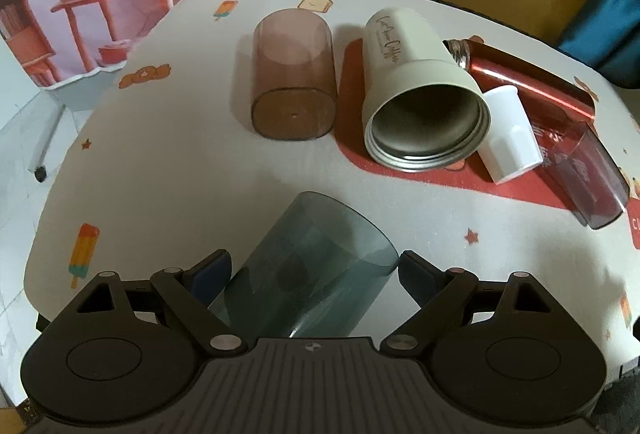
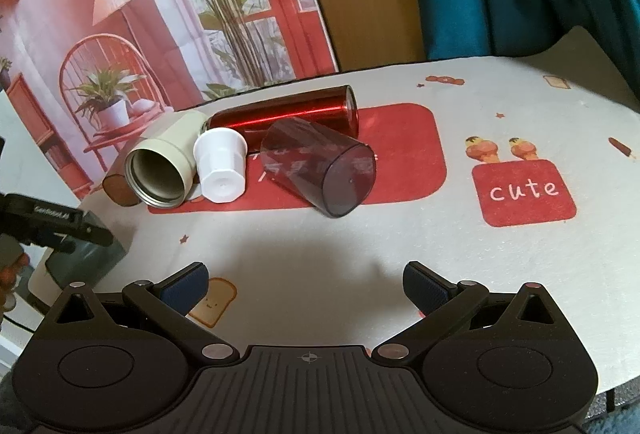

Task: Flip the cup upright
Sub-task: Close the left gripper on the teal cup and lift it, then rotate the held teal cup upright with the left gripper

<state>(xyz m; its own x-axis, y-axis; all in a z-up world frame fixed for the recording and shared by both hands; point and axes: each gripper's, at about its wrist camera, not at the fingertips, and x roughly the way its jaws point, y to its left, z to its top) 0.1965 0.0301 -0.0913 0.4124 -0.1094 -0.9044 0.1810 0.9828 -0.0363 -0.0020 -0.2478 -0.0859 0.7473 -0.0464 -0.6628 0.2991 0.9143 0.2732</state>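
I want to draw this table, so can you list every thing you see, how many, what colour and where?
blue-grey cup: 1, see-through, lying on its side between the left gripper's jaws
brown cup: 1, see-through, lying at the back left
cream mug: 1, steel inside, lying with its mouth toward the camera
white cup: 1, small, lying right of the mug
red bottle: 1, shiny, lying behind the others
purple cup: 1, see-through, lying on the red patch
tablecloth: 1, white with red patches and cartoon food
left gripper: 1, black, jaws apart around the blue-grey cup
right gripper: 1, black, jaws open, empty
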